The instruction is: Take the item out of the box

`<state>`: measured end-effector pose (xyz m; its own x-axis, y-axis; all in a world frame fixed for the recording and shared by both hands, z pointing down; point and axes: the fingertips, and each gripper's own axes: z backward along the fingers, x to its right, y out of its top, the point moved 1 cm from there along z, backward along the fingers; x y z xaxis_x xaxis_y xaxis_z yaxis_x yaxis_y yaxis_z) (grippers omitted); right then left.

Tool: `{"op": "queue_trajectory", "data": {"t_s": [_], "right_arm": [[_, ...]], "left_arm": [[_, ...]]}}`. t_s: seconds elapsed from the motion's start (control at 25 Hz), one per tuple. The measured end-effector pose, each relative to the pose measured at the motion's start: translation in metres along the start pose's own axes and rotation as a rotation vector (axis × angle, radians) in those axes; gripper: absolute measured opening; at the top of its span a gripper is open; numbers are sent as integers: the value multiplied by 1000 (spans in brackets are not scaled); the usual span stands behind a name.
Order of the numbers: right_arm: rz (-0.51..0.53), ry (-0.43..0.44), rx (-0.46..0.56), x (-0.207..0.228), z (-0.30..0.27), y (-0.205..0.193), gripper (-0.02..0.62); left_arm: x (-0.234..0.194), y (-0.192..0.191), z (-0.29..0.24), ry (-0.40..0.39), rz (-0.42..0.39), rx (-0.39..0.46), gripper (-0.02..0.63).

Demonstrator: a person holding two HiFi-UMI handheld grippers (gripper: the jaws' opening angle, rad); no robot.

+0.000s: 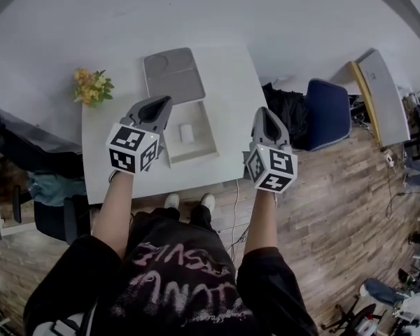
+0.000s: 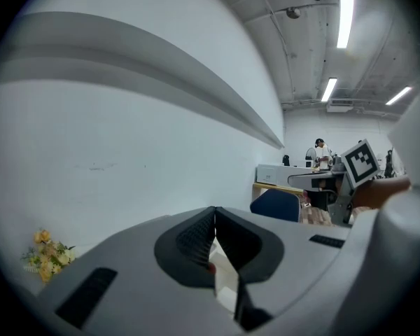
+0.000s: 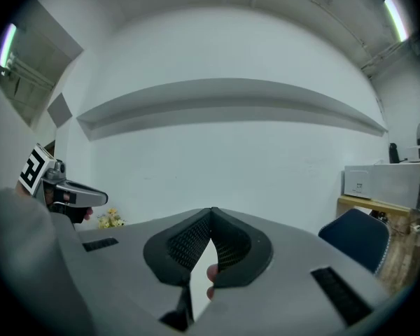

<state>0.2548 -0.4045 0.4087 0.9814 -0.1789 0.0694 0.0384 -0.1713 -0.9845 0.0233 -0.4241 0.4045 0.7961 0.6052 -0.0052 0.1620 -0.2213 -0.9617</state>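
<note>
**Fingers (image 2: 193, 238) together and empty on both grippers; item (image 1: 187, 132) not yet lifted from box (image 1: 193, 157)**

Finding 1, grip. In the left gripper view the left gripper (image 2: 214, 211) has its ribbed pads meeting at the tips with nothing between them. The right gripper view shows the same for the right gripper (image 3: 211, 213): tips touching, nothing clamped.

Finding 2, progress. The box stands open on the white table (image 1: 227, 82), at 12 o'clock from the person. Its grey lid (image 1: 173, 75) lies flat at the box's 12 o'clock, so the opening step appears done. The small white item rests inside, about mid-tray, untouched by either tool. In my judgement everything else is left: open a pair of jaws, reach into the tray, close on the item and lift it clear. A bunch of yellow flowers (image 1: 92, 86) sits at the box's 10 o'clock, well apart and of no concern.

Finding 3, pose. Both forearms are stretched forward over the near table edge. The left gripper (image 1: 156, 106) sits at the box's 9 o'clock, overlapping its left rim in the head view. The right gripper (image 1: 264, 113) is at 3 o'clock, clear of it. Both point towards 12 o'clock and close to level, facing the far wall rather than down into the tray. Both must tip downward before any pick.
</note>
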Motion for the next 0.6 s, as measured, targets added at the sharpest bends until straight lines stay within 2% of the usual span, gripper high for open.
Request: {"op": "queue_trajectory", "data": {"t_s": [0.24, 0.6], "right_arm": [[2, 35, -23, 11, -13, -10, 10], [-23, 54, -49, 19, -19, -31, 10]], "left_arm": [[10, -18, -20, 14, 47, -71, 11], [21, -94, -41, 27, 215, -315, 163]]}}
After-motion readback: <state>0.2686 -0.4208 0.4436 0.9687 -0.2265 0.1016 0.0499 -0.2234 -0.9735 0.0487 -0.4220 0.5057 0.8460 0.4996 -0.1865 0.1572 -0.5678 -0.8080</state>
